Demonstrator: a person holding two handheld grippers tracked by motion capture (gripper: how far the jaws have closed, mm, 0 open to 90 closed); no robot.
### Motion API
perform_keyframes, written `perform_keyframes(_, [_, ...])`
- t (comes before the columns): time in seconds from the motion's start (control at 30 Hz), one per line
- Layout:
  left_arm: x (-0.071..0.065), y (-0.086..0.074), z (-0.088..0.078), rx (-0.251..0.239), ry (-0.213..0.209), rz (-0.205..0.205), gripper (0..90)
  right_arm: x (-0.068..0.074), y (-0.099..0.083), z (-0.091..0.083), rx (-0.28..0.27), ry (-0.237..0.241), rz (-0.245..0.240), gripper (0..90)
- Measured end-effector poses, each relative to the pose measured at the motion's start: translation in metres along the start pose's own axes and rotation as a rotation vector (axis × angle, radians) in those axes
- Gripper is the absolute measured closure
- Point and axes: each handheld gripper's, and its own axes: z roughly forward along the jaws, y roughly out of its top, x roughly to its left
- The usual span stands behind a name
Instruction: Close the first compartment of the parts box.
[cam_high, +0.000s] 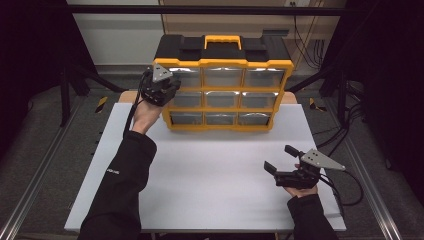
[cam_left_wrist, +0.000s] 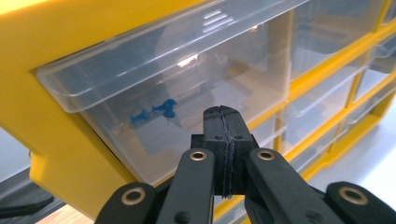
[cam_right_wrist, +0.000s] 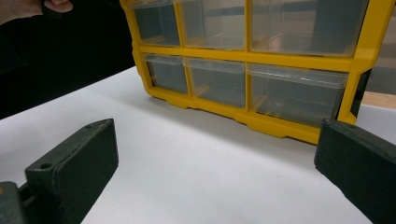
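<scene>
High view: yellow-framed plastic drawer cabinet (cam_high: 222, 95) at upper centre on white table (cam_high: 210, 180); left gripper (cam_high: 167, 90) at its top-left drawer; right gripper (cam_high: 280, 159) lower right, jaws spread, empty.
Left gripper view: jaws pressed together against clear drawer (cam_left_wrist: 177, 79); blue pushpins (cam_left_wrist: 156, 111) inside.
Right gripper view: cabinet's lower drawers across upper frame.

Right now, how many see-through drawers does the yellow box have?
9, in three rows of three: top row, middle row, bottom row. The left gripper covers part of the top-left drawer, so I count it from the grid.
</scene>
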Motion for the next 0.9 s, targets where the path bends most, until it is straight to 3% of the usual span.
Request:
perform_keyframes(0.23, [0.0, -0.008, -0.017, -0.031, -0.002, -0.016, 89.2, 0.0, 0.0, 0.0, 0.002, -0.002, 0.003, 0.3])
perform_keyframes(0.47, [-0.003, -0.018, -0.039, -0.044, -0.023, -0.028, 65.4, 0.0, 0.0, 0.0, 0.002, -0.003, 0.002, 0.3])
perform_keyframes(0.7, [-0.01, -0.032, -0.054, -0.045, -0.046, -0.04, 34.9, 0.0, 0.0, 0.0, 0.001, -0.007, 0.007, 0.3])
perform_keyframes(0.9, [-0.017, -0.049, -0.063, -0.044, -0.074, -0.037, 20.0, 0.0, 0.0, 0.0, -0.002, -0.003, 0.003, 0.3])
